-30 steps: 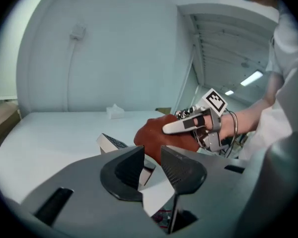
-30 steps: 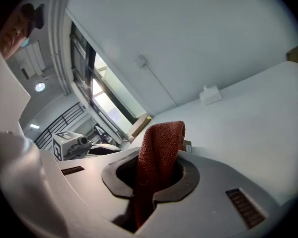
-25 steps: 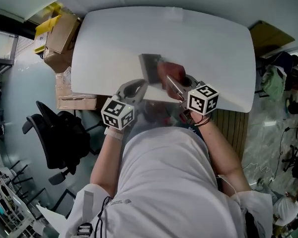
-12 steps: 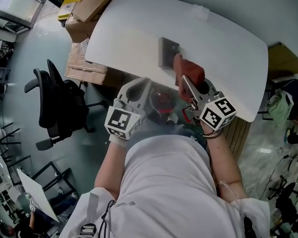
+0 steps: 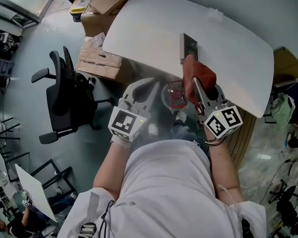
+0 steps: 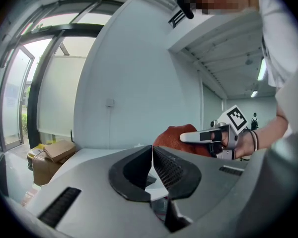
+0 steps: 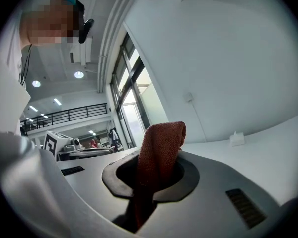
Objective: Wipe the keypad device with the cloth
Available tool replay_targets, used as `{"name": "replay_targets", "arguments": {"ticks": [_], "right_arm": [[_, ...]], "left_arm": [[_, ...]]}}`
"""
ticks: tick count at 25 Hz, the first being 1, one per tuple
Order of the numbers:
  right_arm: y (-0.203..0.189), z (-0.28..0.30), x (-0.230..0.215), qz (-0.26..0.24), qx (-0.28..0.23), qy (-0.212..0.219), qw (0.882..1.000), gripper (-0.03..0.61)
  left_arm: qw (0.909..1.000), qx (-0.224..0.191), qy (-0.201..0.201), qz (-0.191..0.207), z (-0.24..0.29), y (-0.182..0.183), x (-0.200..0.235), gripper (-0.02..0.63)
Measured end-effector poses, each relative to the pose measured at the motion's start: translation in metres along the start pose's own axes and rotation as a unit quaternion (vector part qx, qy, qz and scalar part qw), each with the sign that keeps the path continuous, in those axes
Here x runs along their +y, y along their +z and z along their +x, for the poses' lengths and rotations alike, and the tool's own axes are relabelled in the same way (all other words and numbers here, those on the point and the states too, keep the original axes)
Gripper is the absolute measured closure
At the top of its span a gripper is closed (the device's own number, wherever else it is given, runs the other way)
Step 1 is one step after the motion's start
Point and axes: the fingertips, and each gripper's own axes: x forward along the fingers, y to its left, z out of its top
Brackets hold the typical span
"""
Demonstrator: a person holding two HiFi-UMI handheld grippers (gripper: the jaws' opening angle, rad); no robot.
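White, round-cornered table (image 5: 228, 38) fills the upper middle of the head view, over a pale glossy floor. Cardboard boxes (image 5: 97, 61) and a black office chair (image 5: 67, 100) stand at its left.

Task item: the keypad device (image 5: 189, 46) lies flat on the table at upper centre, a dark grey slab.

Grippers: the right gripper (image 7: 151, 182) is clamped on the red cloth (image 7: 159, 148), which stands up out of the jaws and flops over at its top. The left gripper (image 6: 152, 155) has just been closing. Its jaws now meet at the tips with nothing between them.

Handling, as a judgement: the cloth is light, soft and limp, best pinched at a bunched fold, as now. The device looks rigid and thin. It may skid on the smooth table, so it should be steadied at an edge.

Not determinable: the keys cannot be made out. The cloth overlaps the device's near end in the head view, so contact is unclear. A reddish round object (image 5: 175, 94) below the table edge cannot be identified.
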Motion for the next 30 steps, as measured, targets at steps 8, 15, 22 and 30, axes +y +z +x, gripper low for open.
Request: {"name": "replay_targets", "arguments": {"ticks": [8,15,22,30], "right_arm": [[-0.015,-0.029,0.066,-0.047,-0.004,-0.040,0.998,0.525],[-0.022,-0.054,0.090,-0.114,0.001,-0.077,0.991,0.526],[-0.008,-0.073,0.086,-0.125,-0.012,-0.070,0.990,0.526],[0.004,-0.097,0.068,-0.124,-0.024,-0.068,0.990,0.526]], "left_arm": [[0.9988,-0.018,-0.043,-0.011,-0.054,-0.005,-0.004,0.595],[0.9972,-0.029,-0.067,-0.015,-0.067,-0.009,-0.020,0.595],[0.9955,-0.058,-0.074,-0.005,-0.066,0.006,-0.045,0.598],[0.9926,-0.072,-0.097,0.010,-0.051,0.024,-0.088,0.603]]}}
